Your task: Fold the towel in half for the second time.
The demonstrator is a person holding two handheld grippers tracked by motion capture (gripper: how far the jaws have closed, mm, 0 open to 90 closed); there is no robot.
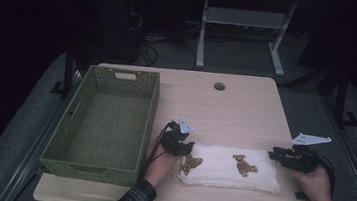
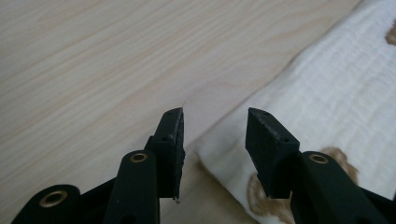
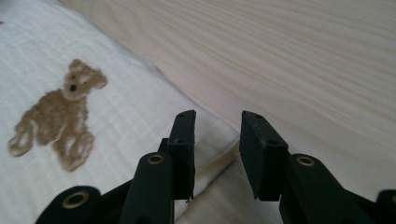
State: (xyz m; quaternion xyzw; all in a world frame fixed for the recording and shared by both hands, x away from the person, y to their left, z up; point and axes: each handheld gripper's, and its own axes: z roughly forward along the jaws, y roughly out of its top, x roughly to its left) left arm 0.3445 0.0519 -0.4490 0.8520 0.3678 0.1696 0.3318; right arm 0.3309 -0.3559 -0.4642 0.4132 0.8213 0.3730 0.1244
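- The folded white cloth (image 1: 230, 167) lies flat near the front edge of the bench (image 1: 236, 106), stretched between the two hands.
- The left tool (image 1: 185, 149) sits at the cloth's left end, over its corner. In the left gripper view its jaws stand apart with nothing pinched between them; the cloth's (image 2: 336, 98) corner lies just below and past the gap, loose on the wood.
- The right tool (image 1: 275, 154) hangs at the cloth's right end. In the right gripper view its jaws are likewise parted and hold nothing; the folded edge of the cloth (image 3: 93, 154) runs beneath the left jaw and into the gap.
- The cloth is a soft, lightly ribbed weave, off-white, doubled over so the edges look thick and rounded. Brown teddy bears are printed on it: one bear (image 1: 244, 165) right of the middle, another (image 1: 190, 164) close by the left tool.
- The bench is pale wood-grain with a round cable hole (image 1: 219, 87) near its far edge.
- A green woven basket (image 1: 72, 162) with a cut-out handle stands on the bench's left side, well apart from the cloth's right end and just beside the left hand (image 1: 159, 166).
- Beyond the bench the room is dark, with a grey floor, tangled cables and the white legs of another table (image 1: 202, 37).
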